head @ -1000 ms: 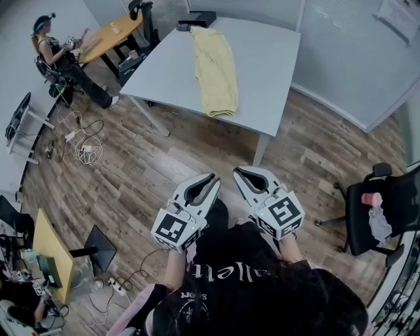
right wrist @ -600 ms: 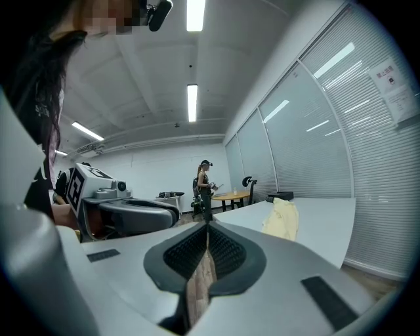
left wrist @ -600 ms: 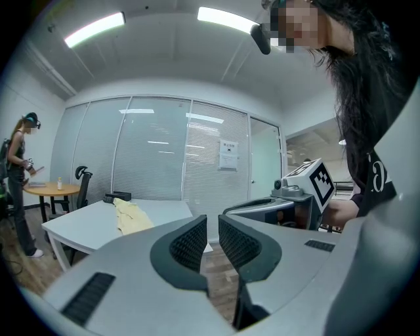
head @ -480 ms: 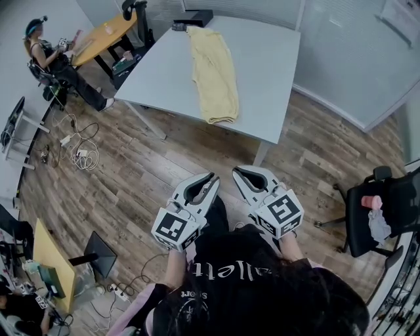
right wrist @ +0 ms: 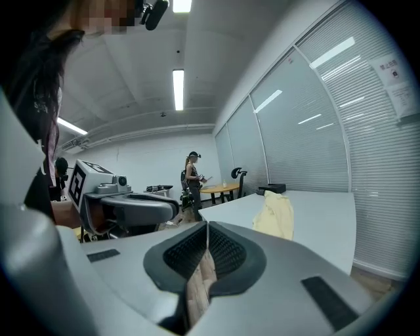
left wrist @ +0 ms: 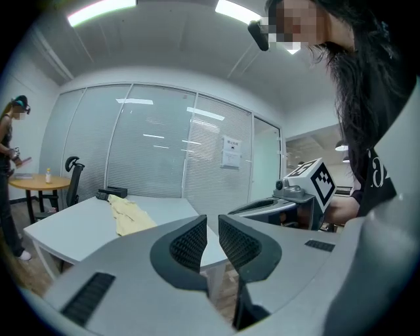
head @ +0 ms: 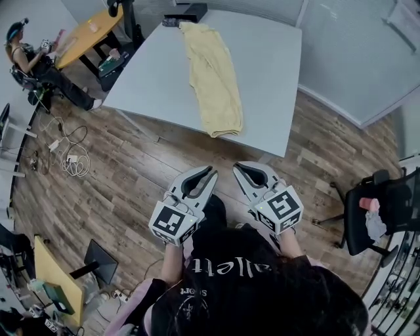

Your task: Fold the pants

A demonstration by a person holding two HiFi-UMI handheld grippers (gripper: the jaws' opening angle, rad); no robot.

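Closest in, both tools hang over the wood-plank floor point(head: 141, 164), well short of the desk. The left hand-held gripper point(head: 204, 175) has its jaws just a sliver apart with nothing in the gap. The right hand-held gripper point(head: 241, 169) is pinched fully together, also empty.

Further out, the pale yellow fabric pants point(head: 211, 79) lie stretched lengthwise on the light grey desk point(head: 269, 72). One end sits right by the near edge and the other is up by a flat black box point(head: 186, 11) at the far side.

It looks like thin, floppy cloth to me: light, no stiffness, and it'll sag and bunch if lifted from one spot. I'd pinch the two corners of the near end, one per gripper, then carry that end over toward the far one. Both sets of jaws need to spread wider first.
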